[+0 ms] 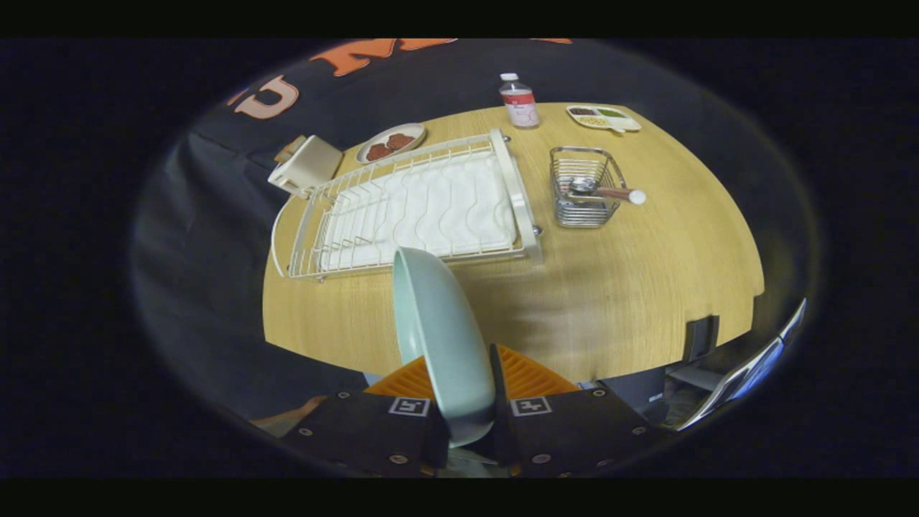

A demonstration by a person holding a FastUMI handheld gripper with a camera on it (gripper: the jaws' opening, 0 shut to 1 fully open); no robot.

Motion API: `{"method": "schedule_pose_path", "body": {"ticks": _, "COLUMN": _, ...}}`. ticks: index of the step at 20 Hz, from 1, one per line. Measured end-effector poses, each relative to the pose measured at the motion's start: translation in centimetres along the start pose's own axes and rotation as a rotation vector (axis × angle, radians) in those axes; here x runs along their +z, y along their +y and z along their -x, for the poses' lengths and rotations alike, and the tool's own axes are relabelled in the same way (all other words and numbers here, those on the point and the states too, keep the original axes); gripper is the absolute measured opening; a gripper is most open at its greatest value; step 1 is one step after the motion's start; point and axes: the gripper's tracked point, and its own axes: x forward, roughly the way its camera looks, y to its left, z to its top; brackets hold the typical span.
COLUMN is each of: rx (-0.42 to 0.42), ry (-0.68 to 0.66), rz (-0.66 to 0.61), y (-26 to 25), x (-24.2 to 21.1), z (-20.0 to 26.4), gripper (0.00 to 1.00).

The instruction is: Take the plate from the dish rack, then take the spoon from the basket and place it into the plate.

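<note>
My gripper [468, 391] is shut on a pale green plate [439, 330], held on edge between both fingers and lifted above the wooden table [632, 287]. The white wire dish rack [416, 208] lies beyond the plate with no dishes in it. To the right of the rack stands a small wire basket [583, 188]. A spoon [599, 191] with a brown handle and white tip lies across the basket, its handle sticking out over the right side.
At the table's far side stand a clear bottle with a red label [519, 100], a small tray of food [603, 117], a plate with brown pieces [391, 141] and a cream box [307, 165]. A laptop [754, 370] sits off the table's near right corner.
</note>
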Motion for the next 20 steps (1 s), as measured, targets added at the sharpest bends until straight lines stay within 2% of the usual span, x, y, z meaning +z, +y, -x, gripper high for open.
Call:
{"method": "schedule_pose_path", "body": {"ticks": 5, "rx": 0.007, "ry": 0.039, "rz": 0.017, "y": -0.2, "x": -1.5, "z": -2.6, "gripper": 0.26}}
{"method": "schedule_pose_path", "body": {"ticks": 9, "rx": -0.033, "ry": 0.064, "rz": 0.031, "y": -1.5, "x": -2.2, "z": -4.0, "gripper": 0.26}}
{"method": "schedule_pose_path", "body": {"ticks": 12, "rx": -0.002, "ry": 0.068, "rz": 0.018, "y": -1.3, "x": -2.1, "z": -4.4, "gripper": 0.27}}
{"method": "schedule_pose_path", "body": {"ticks": 15, "rx": 0.014, "ry": 0.082, "rz": -0.048, "y": -1.7, "x": -2.2, "z": -5.0, "gripper": 0.28}}
{"method": "schedule_pose_path", "body": {"ticks": 17, "rx": 0.002, "ry": 0.093, "rz": -0.073, "y": -2.5, "x": -2.4, "z": -5.3, "gripper": 0.30}}
{"method": "schedule_pose_path", "body": {"ticks": 20, "rx": -0.027, "ry": 0.097, "rz": -0.079, "y": -4.0, "x": -2.4, "z": -5.7, "gripper": 0.39}}
